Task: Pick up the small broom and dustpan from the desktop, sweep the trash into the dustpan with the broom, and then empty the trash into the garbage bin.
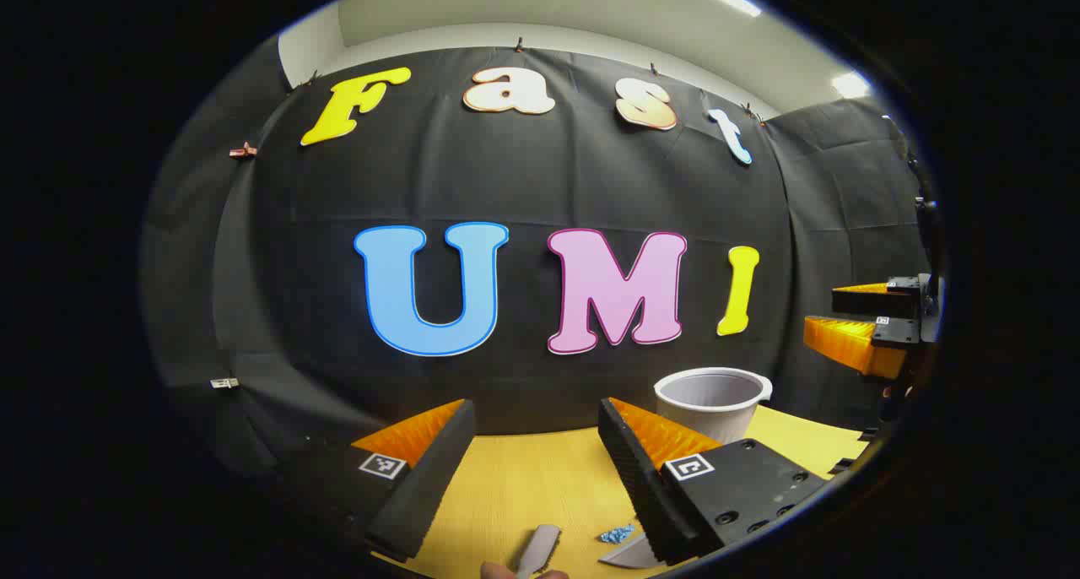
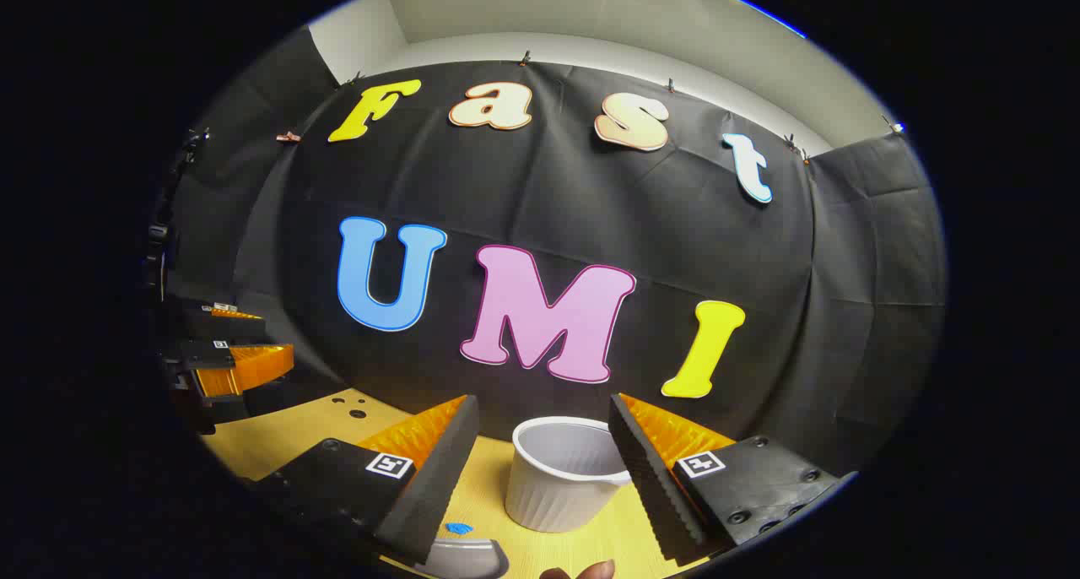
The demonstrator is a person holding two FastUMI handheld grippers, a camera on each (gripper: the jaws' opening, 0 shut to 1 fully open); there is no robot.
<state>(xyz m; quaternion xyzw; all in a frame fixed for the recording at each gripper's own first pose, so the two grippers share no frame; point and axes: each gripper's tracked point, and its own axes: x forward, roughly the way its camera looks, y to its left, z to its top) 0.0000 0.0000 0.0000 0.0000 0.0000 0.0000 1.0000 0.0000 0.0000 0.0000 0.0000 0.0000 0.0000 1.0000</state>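
Nearest in the left gripper view, the left tongs (image 1: 531, 444) stand spread above the yellow tabletop (image 1: 540, 478), pinching nothing. Between them lie a grey handle (image 1: 538, 549) and blue trash (image 1: 618, 533); the white garbage bin (image 1: 713, 402) stands behind, and the right tongs (image 1: 844, 321) hover at far right, spread.

Spread too in the right gripper view, the right tongs frame the garbage bin; a grey dustpan (image 2: 464, 556) lies just beside the trash.
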